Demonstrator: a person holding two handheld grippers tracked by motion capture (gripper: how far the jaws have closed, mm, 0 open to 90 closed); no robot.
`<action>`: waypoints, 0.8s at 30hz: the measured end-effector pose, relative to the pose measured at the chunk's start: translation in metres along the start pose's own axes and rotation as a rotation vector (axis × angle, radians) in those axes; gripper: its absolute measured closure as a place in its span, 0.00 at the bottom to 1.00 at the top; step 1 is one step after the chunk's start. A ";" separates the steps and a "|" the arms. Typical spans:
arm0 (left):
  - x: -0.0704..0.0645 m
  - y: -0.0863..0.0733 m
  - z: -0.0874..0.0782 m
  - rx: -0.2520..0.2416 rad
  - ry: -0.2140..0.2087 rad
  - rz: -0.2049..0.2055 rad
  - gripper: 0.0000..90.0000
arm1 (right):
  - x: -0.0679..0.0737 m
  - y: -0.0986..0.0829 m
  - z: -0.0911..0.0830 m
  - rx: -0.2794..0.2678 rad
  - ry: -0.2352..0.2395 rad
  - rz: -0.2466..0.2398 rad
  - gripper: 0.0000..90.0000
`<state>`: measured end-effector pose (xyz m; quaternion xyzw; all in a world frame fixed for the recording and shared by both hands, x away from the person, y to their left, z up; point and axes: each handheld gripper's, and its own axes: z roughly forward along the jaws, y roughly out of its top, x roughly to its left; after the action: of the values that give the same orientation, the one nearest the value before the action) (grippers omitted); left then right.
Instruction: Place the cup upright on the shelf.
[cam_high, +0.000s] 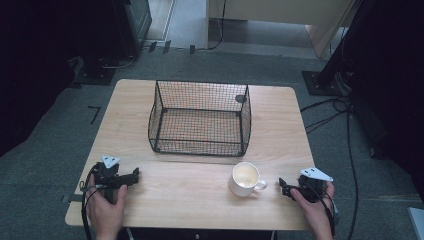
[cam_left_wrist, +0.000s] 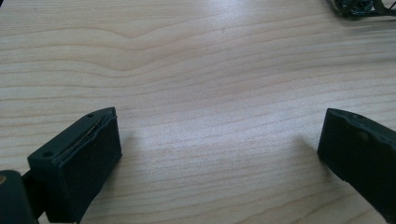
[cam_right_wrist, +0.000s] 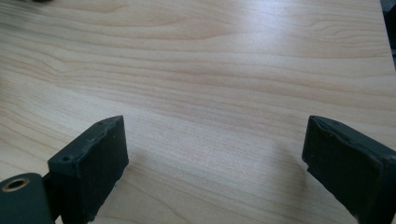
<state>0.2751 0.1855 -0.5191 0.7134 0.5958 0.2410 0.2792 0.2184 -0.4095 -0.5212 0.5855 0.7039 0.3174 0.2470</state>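
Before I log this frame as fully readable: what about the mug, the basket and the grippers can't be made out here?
- Mug, high view: pale inside; whether it holds liquid is too small to tell.
- Basket, high view: a dark round patch at its far right corner, blurred by the mesh, unidentifiable.
- Left gripper and right gripper, gripper views: jaws stand wide apart, their outer jaws cut off by the right edge.
- Table, high view: near edge partly covered by the hands.

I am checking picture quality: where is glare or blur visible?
High view: soft and dim, corners dark, white ceramic cup pale. Left gripper view: pale glare on the light wooden table, near black jaws blurred. Right gripper view: similar sheen at the top, jaw shadows soft.
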 end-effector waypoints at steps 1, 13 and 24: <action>0.000 0.000 0.000 0.000 0.000 0.000 0.00 | 0.000 0.001 -0.001 -0.003 0.001 0.001 0.08; 0.000 0.000 0.000 0.000 0.000 0.000 0.00 | 0.016 0.009 -0.017 -0.053 0.039 -0.031 0.08; 0.000 0.000 0.000 0.000 0.000 0.000 0.00 | 0.029 0.015 -0.033 -0.102 0.082 -0.062 0.16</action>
<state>0.2751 0.1855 -0.5191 0.7134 0.5958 0.2410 0.2792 0.1988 -0.3842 -0.4867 0.5364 0.7142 0.3688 0.2574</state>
